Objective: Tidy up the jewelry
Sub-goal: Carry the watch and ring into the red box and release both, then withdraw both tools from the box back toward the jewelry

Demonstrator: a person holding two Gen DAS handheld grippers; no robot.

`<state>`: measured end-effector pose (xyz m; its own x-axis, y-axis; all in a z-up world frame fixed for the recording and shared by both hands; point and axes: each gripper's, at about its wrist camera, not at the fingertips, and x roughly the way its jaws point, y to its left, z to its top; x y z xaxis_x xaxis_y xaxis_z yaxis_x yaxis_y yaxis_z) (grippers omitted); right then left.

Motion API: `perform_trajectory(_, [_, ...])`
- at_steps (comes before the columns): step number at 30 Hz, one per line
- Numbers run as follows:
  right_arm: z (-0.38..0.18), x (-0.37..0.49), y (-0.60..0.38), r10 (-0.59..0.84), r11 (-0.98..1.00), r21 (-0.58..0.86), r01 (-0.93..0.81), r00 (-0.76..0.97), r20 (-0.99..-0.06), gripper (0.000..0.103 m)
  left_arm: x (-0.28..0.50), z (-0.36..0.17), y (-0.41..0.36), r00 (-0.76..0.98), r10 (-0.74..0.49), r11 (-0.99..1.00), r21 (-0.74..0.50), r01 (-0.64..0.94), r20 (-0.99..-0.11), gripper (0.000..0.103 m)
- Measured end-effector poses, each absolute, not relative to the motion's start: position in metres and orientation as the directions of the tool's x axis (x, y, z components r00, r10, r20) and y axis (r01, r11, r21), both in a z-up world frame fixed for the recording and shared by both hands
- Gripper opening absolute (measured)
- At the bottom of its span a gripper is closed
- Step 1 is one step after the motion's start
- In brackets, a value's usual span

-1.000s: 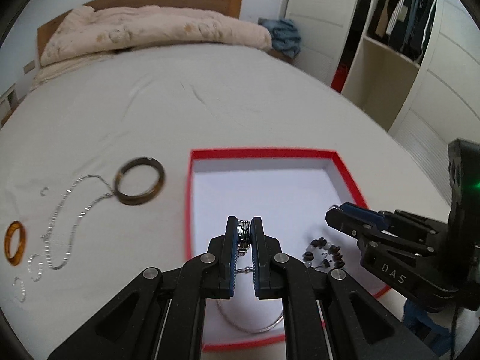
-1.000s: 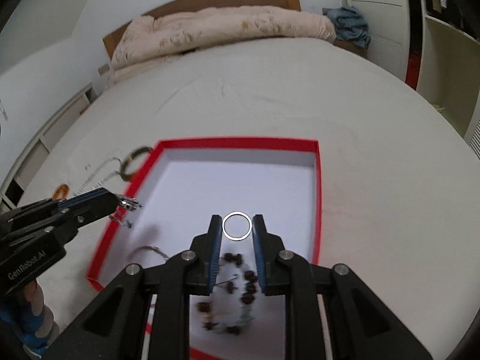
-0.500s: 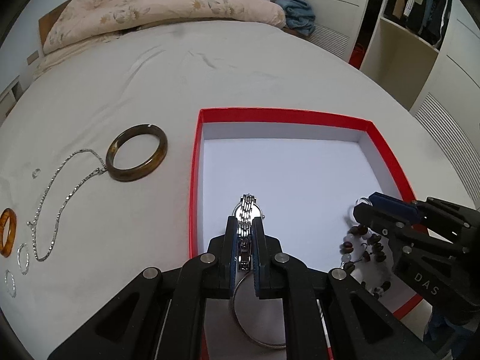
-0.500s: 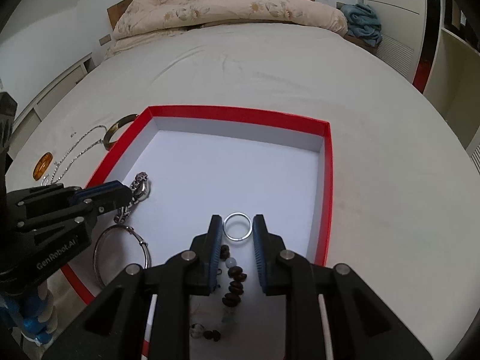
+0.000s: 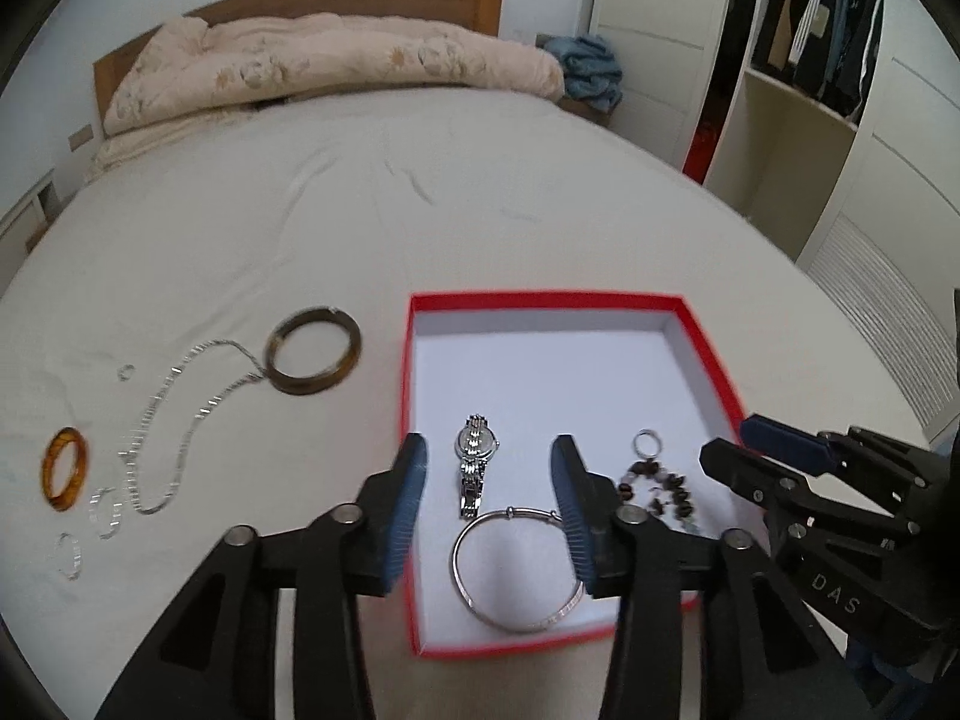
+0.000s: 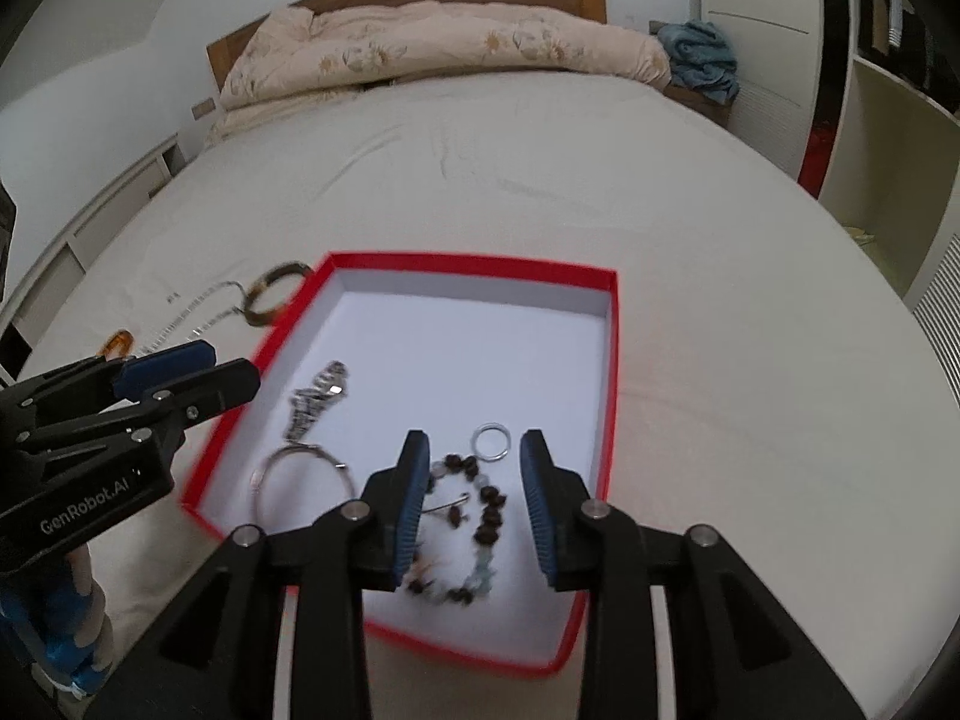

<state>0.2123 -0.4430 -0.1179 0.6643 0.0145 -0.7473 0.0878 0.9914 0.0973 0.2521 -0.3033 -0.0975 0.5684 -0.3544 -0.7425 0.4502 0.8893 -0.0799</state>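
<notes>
My left gripper (image 5: 487,465) and right gripper (image 6: 474,459) had both just been opening, jaws apart and gripping nothing, above the red box (image 5: 543,302), where the watch (image 5: 476,463), small ring (image 6: 491,441), beaded bracelet (image 6: 480,516) and silver bangle (image 5: 517,570) lay on its white floor.

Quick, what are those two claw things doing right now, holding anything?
Left gripper: jaws just opened, holding nothing.
Right gripper: jaws just opened, holding nothing.
</notes>
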Motion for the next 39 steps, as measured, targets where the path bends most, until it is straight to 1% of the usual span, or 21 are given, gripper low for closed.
perform_trajectory(2, [-0.103, 0.199, -0.436, 0.017, 0.99, 0.105, 0.089, 0.679, -0.734, 0.03, 0.24, -0.082, -0.296, 0.586, -0.352, 0.892, -0.073, 0.445, -0.73, 0.052])
perform_trajectory(7, [-0.068, 0.164, -0.416, 0.034, 0.991, 0.117, 0.067, 0.712, -0.701, 0.03, 0.21, -0.049, -0.274, 0.628, -0.333, 0.908, -0.059, 0.415, -0.703, 0.057])
perform_trajectory(19, [-0.003, 0.08, -0.354, 0.08, 0.991, 0.131, 0.004, 0.775, -0.627, 0.03, 0.128, 0.013, -0.194, 0.729, -0.248, 0.953, -0.025, 0.302, -0.638, 0.058])
perform_trajectory(28, [0.019, 0.03, -0.309, 0.115, 0.991, 0.129, -0.047, 0.795, -0.595, 0.03, 0.064, 0.038, -0.152, 0.767, -0.218, 0.962, 0.001, 0.274, -0.604, 0.061])
perform_trajectory(33, [0.027, 0.008, -0.286, 0.134, 0.99, 0.122, -0.077, 0.801, -0.584, 0.031, 0.038, 0.044, -0.127, 0.785, -0.202, 0.97, -0.006, 0.245, -0.585, 0.064])
perform_trajectory(35, [0.032, -0.001, -0.277, 0.148, 0.988, 0.126, -0.093, 0.804, -0.576, 0.035, 0.027, 0.048, -0.118, 0.797, -0.19, 0.973, -0.003, 0.23, -0.574, 0.066])
perform_trajectory(36, [0.035, -0.005, -0.273, 0.153, 0.987, 0.125, -0.099, 0.807, -0.57, 0.04, 0.022, 0.05, -0.113, 0.803, -0.186, 0.975, -0.002, 0.224, -0.567, 0.066])
perform_trajectory(37, [0.037, -0.01, -0.269, 0.159, 0.986, 0.126, -0.106, 0.811, -0.564, 0.043, 0.016, 0.052, -0.108, 0.811, -0.179, 0.976, 0.0, 0.216, -0.557, 0.067])
perform_trajectory(39, [0.042, -0.019, -0.263, 0.176, 0.984, 0.132, -0.123, 0.814, -0.553, 0.044, 0.005, 0.056, -0.098, 0.825, -0.165, 0.98, 0.003, 0.198, -0.541, 0.068])
